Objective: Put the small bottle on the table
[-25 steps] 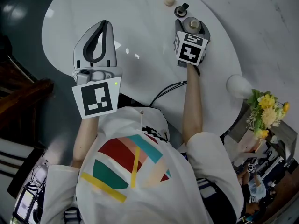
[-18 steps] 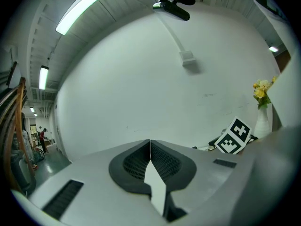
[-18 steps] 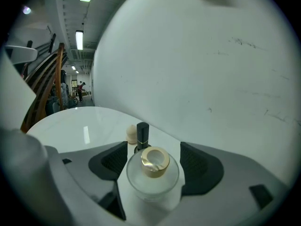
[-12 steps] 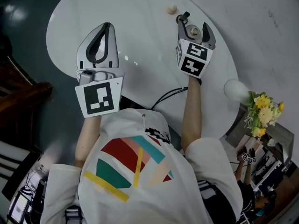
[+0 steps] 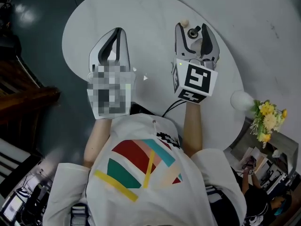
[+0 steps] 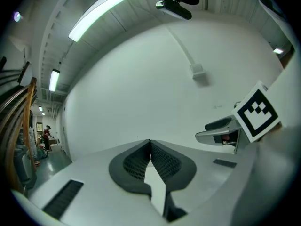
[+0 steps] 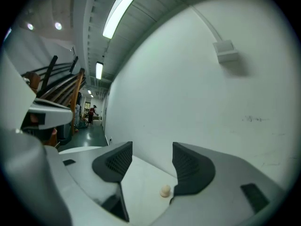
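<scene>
1. One white round table (image 5: 155,13) fills the upper part of the head view, and both my grippers hang over it.
2. I hold two grippers, well apart from each other. My left gripper (image 5: 117,32) has its jaws pressed together on nothing. In the left gripper view the dark ribbed pads meet along a single line.
3. My right gripper (image 7: 151,150) has its jaws apart. They have just been closing a little, and nothing stands between the pads.
4. One bunch of yellow flowers (image 5: 267,117) sits off beyond the table's right edge, near a white rounded thing (image 5: 241,99).
5. The marker cube (image 5: 196,81) on my right gripper carries black-and-white square patterns, the only print I can make out.
6. There is one small bottle (image 5: 192,32), and it stands on the table. In the head view it shows through the gap between my right jaws. The right gripper view shows no bottle between the pads, so it sits below them, untouched.
7. One small beige ball (image 5: 185,22) lies on the table just beyond the bottle. In the right gripper view it shows low down beside the right-hand pad.
</scene>
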### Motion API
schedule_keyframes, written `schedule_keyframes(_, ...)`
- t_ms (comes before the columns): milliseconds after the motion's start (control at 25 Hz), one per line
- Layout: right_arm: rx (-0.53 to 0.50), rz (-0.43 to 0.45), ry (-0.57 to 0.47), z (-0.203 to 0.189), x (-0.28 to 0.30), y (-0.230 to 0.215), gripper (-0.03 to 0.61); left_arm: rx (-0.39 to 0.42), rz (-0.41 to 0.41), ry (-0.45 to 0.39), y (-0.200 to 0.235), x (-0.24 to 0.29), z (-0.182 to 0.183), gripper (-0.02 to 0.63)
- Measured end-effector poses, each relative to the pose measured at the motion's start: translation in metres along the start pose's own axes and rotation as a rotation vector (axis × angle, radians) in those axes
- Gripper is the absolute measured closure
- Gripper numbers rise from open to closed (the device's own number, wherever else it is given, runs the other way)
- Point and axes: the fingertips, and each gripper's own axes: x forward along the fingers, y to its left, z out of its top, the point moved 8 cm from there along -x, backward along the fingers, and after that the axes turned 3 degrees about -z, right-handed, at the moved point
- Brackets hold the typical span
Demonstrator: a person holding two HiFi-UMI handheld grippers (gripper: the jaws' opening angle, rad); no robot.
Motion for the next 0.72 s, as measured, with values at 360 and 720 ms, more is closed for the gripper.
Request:
schedule_keyframes(360,0.030,0.107,-0.059,0.035,-0.032,0.063,0.408,-0.026,0.039,-0.036,0.032,-0.024,0.008,0.595)
schedule_keyframes(720,0.002,0.131,-0.099,0.036,-0.056,0.091,0.561,-0.050,0.068,-0.034,0.041,-0.039,0.010,0.595)
